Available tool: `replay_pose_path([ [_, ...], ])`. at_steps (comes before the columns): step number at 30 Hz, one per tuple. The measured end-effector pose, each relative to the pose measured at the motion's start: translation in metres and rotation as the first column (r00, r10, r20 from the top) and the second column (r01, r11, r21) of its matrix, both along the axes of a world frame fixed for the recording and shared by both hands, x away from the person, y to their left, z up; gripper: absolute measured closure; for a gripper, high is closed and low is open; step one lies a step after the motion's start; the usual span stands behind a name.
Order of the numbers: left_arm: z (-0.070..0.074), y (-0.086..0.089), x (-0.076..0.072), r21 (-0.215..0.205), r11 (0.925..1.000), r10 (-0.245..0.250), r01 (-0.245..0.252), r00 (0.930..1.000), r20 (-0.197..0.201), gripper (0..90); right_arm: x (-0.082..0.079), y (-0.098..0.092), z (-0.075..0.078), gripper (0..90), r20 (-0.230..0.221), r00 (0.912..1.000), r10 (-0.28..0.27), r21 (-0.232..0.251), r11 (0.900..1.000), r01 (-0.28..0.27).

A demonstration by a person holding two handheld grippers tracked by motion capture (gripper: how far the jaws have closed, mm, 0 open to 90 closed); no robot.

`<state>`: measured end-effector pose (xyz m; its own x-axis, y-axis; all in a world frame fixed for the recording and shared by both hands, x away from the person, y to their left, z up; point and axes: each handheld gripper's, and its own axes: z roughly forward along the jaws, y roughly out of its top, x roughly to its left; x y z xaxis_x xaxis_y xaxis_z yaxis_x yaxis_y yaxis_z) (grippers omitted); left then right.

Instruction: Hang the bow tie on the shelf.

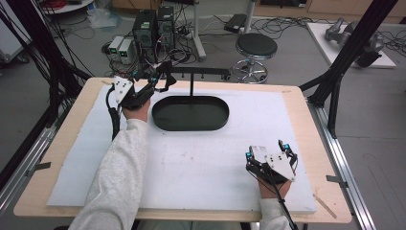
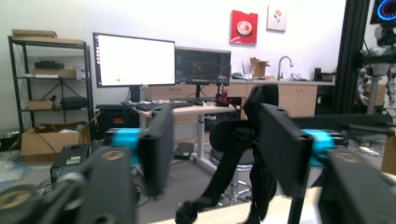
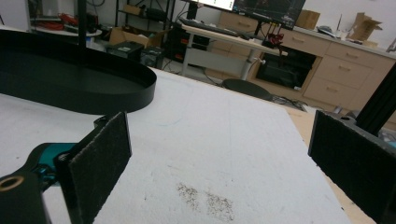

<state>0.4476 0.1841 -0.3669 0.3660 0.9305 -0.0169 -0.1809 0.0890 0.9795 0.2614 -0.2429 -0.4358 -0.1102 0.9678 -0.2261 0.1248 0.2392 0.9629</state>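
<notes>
A black stand has an oval tray (image 1: 190, 113) and a thin post carrying a crossbar (image 1: 201, 71). My left gripper (image 1: 160, 76) is raised at the crossbar's left end. In the left gripper view its jaws stand apart (image 2: 217, 140), and a black strap-like item (image 2: 233, 149) hangs between them, close to the right jaw; I cannot tell whether it touches. My right gripper (image 1: 265, 146) rests low over the white board at the front right, open (image 3: 219, 154), with nothing between its pads. The tray's rim (image 3: 116, 100) lies ahead of it to the left.
A white board (image 1: 201, 163) covers the wooden table. Behind the table are a round black stool (image 1: 256, 47), computer towers (image 1: 146, 28) and cables on the floor. Black frame struts (image 1: 344, 62) rise at the table's right rear.
</notes>
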Motion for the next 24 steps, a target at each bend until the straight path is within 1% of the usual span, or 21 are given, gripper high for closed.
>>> replay_pose_path([
  [1,0.005,0.002,-0.002,0.014,0.9993,0.033,-0.033,0.9994,0.003,35.7,0.0,0.0,0.0,5.0,-0.001,1.0,0.0,0.001,1.0,0.0],
  [2,0.007,0.002,-0.003,0.027,0.9982,0.053,-0.053,0.9986,0.008,30.0,0.0,0.0,0.0,5.0,-0.001,1.0,-0.002,0.002,1.0,0.002],
  [3,0.01,0.004,-0.004,0.037,0.9978,0.055,-0.056,0.9984,0.015,27.1,0.0,0.0,0.0,5.0,-0.001,1.0,-0.003,0.004,1.0,0.003],
  [5,0.013,0.007,-0.006,0.061,0.9975,0.035,-0.036,0.9989,0.031,22.1,0.0,0.0,0.0,5.0,-0.001,1.0,-0.004,0.003,1.0,0.004],
  [6,0.013,0.007,-0.006,0.061,0.9975,0.035,-0.036,0.9989,0.031,18.8,0.0,0.0,0.0,5.0,0.0,1.0,-0.003,0.004,1.0,0.003],
  [7,0.016,0.009,-0.008,0.062,0.9979,0.015,-0.018,0.9993,0.034,18.8,0.0,0.0,0.0,5.0,-0.001,1.0,-0.005,0.002,1.0,0.005],
  [9,0.023,0.013,-0.012,0.062,0.9981,0.002,-0.005,0.9993,0.038,18.8,0.0,0.0,0.0,5.0,-0.001,1.0,-0.004,0.001,1.0,0.004],
  [10,0.025,0.015,-0.013,0.053,0.9986,0.002,-0.005,0.999,0.044,18.8,0.0,0.0,0.0,5.0,-0.001,1.0,-0.004,0.0,1.0,0.004],
  [11,0.025,0.015,-0.013,0.053,0.9986,0.002,-0.005,0.999,0.044,18.8,0.0,0.0,0.0,5.0,-0.001,1.0,-0.005,0.0,1.0,0.005],
  [12,0.028,0.017,-0.016,0.042,0.9991,-0.001,-0.001,0.9987,0.051,18.9,0.0,0.0,0.0,5.0,-0.001,1.0,-0.006,0.001,1.0,0.006],
  [13,0.034,0.024,-0.021,0.041,0.9992,-0.004,0.001,0.9986,0.054,19.6,0.0,0.0,0.0,5.0,0.0,1.0,-0.007,0.001,1.0,0.007],
  [14,0.034,0.024,-0.021,0.041,0.9992,-0.004,0.001,0.9986,0.054,19.6,0.0,0.0,0.0,5.0,0.0,1.0,-0.007,0.003,1.0,0.007],
  [17,0.044,0.038,-0.031,0.074,0.9969,0.022,-0.026,0.9983,0.054,22.6,0.001,-0.001,0.0,5.0,0.003,0.9999,-0.012,-0.003,1.0,0.012],
  [18,0.044,0.038,-0.031,0.074,0.9969,0.022,-0.026,0.9983,0.054,25.2,0.001,-0.001,0.0,5.0,0.003,0.9999,-0.012,-0.003,1.0,0.012],
  [19,0.049,0.046,-0.038,0.095,0.9944,0.04,-0.047,0.997,0.066,26.8,0.0,-0.001,0.0,5.0,0.001,0.9999,-0.011,0.0,1.0,0.011],
  [23,0.056,0.066,-0.056,0.127,0.9886,0.067,-0.081,0.9918,0.109,27.5,0.001,-0.001,0.0,5.0,0.001,0.9999,-0.015,0.001,1.0,0.015],
  [24,0.056,0.066,-0.056,0.127,0.9886,0.067,-0.081,0.9918,0.109,27.7,0.001,-0.001,0.0,5.0,0.001,0.9999,-0.015,0.001,1.0,0.015],
])
